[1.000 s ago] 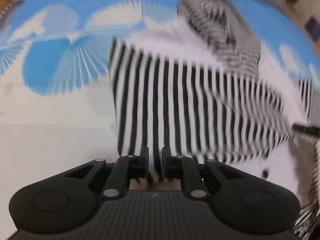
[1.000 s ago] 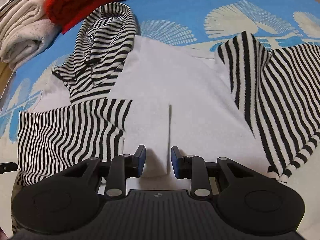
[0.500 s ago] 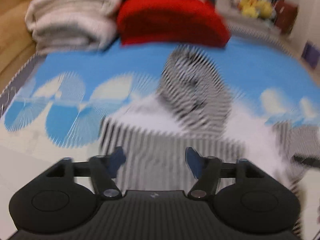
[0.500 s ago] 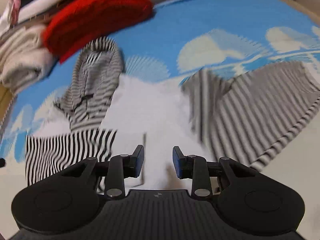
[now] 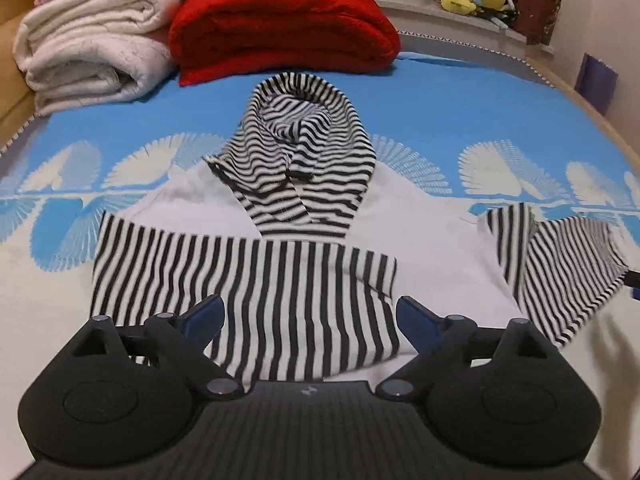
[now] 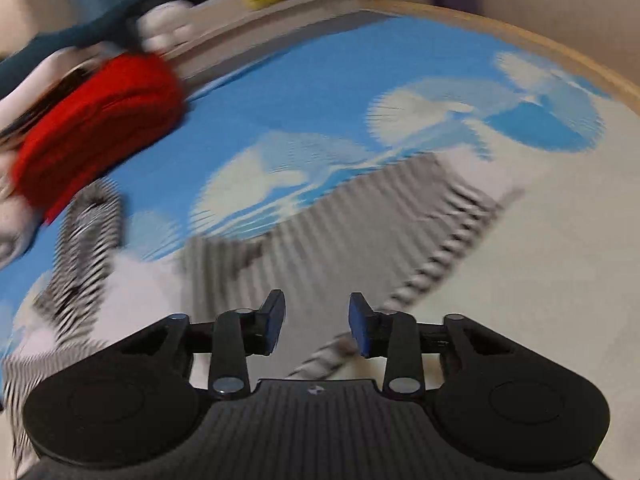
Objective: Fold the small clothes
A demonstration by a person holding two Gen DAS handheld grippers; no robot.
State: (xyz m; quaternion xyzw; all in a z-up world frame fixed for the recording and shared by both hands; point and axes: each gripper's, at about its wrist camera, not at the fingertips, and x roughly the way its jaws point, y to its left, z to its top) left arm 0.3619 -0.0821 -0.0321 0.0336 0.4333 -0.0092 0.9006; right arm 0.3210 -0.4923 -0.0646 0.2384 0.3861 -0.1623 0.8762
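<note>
1. Presently, left wrist view: the left gripper (image 5: 310,316) has just been opening and its jaws stand spread wide, with nothing pinched. Striped cloth shows in the gap between them, but the pads do not press on it.
2. The hoodie (image 5: 420,232) lies flat on the blue mat (image 5: 460,92), hood (image 5: 296,160) pointing towards the far edge. Its left sleeve (image 5: 240,280) is folded across the white body, stripes running upright. In my judgement the wide jaws mean this sleeve has been laid down and let go.
3. The right sleeve (image 5: 560,264) is not yet folded; it stretches out to the side, half on the mat and half on the pale area. A dark tip shows at the view's right edge, just beside the cuff; what it is cannot be told.
4. A red blanket (image 5: 280,28) and a white one (image 5: 92,44) lie stacked at the far edge, well apart from the hoodie and clear of the folding space.
5. Right wrist view, heavily blurred: the right gripper (image 6: 316,320) has its jaws partly apart and nothing between them.
6. The outstretched sleeve (image 6: 360,220) lies beyond the fingertips, its cuff (image 6: 324,360) close below them. Judged, this gripper is lined up to take that sleeve for the matching fold.
</note>
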